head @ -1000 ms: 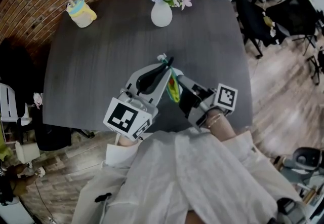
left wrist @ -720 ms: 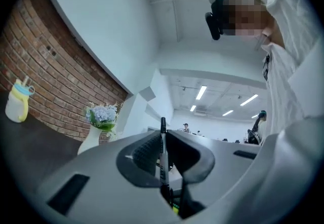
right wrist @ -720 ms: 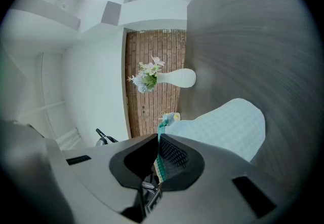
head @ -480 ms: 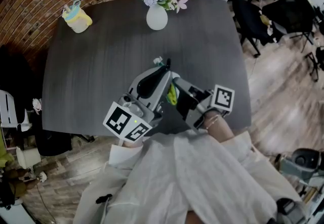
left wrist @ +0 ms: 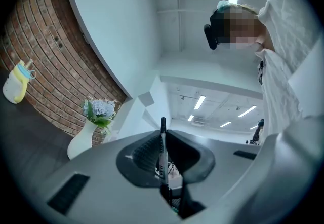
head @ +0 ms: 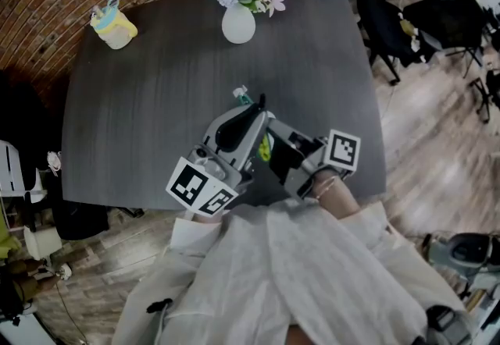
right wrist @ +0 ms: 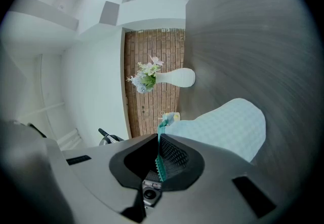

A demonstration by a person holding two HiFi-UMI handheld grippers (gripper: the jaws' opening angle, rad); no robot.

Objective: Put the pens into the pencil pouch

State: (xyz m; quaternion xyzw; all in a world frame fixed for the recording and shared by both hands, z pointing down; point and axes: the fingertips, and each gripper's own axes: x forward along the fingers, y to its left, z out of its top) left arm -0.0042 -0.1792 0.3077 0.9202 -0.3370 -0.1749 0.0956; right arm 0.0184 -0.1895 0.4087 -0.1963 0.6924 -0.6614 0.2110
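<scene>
My left gripper (head: 255,111) is shut on a black pen (head: 260,102), which stands straight up between the pads in the left gripper view (left wrist: 162,143). The pen's tip points away from me over the table. My right gripper (head: 272,133) is shut on the teal zipper edge (right wrist: 160,156) of the pencil pouch (right wrist: 230,125), a pale checked bag that hangs out beyond its jaws. In the head view only a yellow-green strip of the pouch (head: 265,151) shows between the two grippers, close against the left one. The pouch's opening is hidden.
A dark grey table (head: 148,101) lies under both grippers. A white vase of flowers (head: 238,22) stands at its far edge and a yellow cup (head: 112,25) at the far left corner. Black chairs (head: 437,19) stand to the right, beyond the table.
The left gripper has rolled and tilted, and its marker cube has swung a little right. Less of the pouch shows between the grippers. The right gripper has kept still.
</scene>
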